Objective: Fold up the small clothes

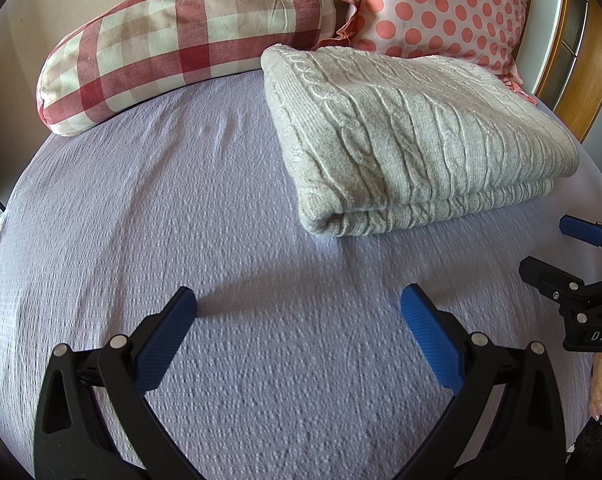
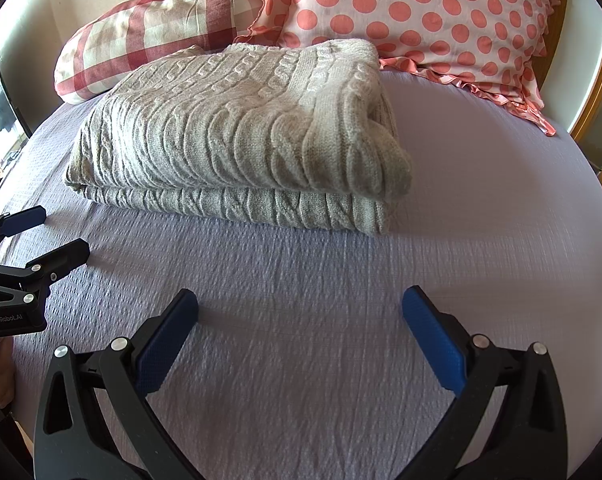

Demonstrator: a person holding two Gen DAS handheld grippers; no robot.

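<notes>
Both grippers hover over the bedsheet (image 1: 181, 208), spread wide and empty: left gripper (image 1: 299, 300), right gripper (image 2: 300, 300). Ahead lies the folded sweater (image 2: 237, 128), long axis crosswise, right of the left gripper, probably nearer the right. Beyond sit the pillows (image 1: 173, 40).

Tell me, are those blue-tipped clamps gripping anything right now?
No. The left gripper and right gripper are both open over the lilac bedspread, clear of the folded cable-knit sweater.
</notes>
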